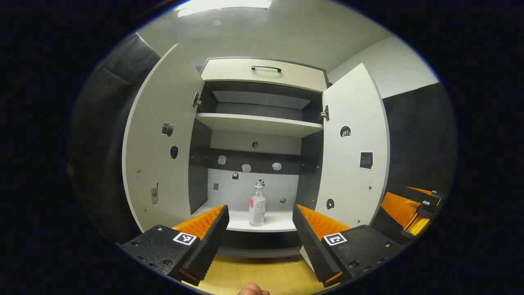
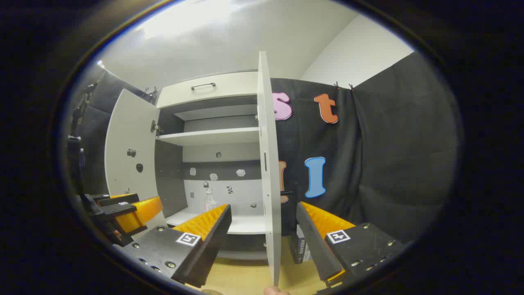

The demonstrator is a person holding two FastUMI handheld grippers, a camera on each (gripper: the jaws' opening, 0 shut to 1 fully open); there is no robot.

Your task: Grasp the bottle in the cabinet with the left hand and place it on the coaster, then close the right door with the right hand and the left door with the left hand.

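A clear bottle [image 1: 257, 205] with a pink-and-white label stands upright on the cabinet's bottom shelf [image 1: 270, 223]. My left gripper [image 1: 260, 219] is open in front of the cabinet, its fingers framing the bottle from a distance. Both doors stand open: the left door [image 1: 157, 143] and the right door [image 1: 354, 151]. In the right gripper view the right door [image 2: 268, 164] shows edge-on between the fingers of my open right gripper [image 2: 264, 217], which holds nothing. The bottle [image 2: 209, 200] appears small inside the cabinet. The right gripper [image 1: 413, 209] also appears at the left view's right edge.
An upper shelf [image 1: 258, 123] and a closed top compartment with a black handle [image 1: 266, 68] sit above. Small stickers dot the cabinet's back and doors. A wooden tabletop [image 1: 254, 274] lies below. A small box [image 2: 301, 246] stands behind the right door. The left gripper [image 2: 127, 213] shows at left.
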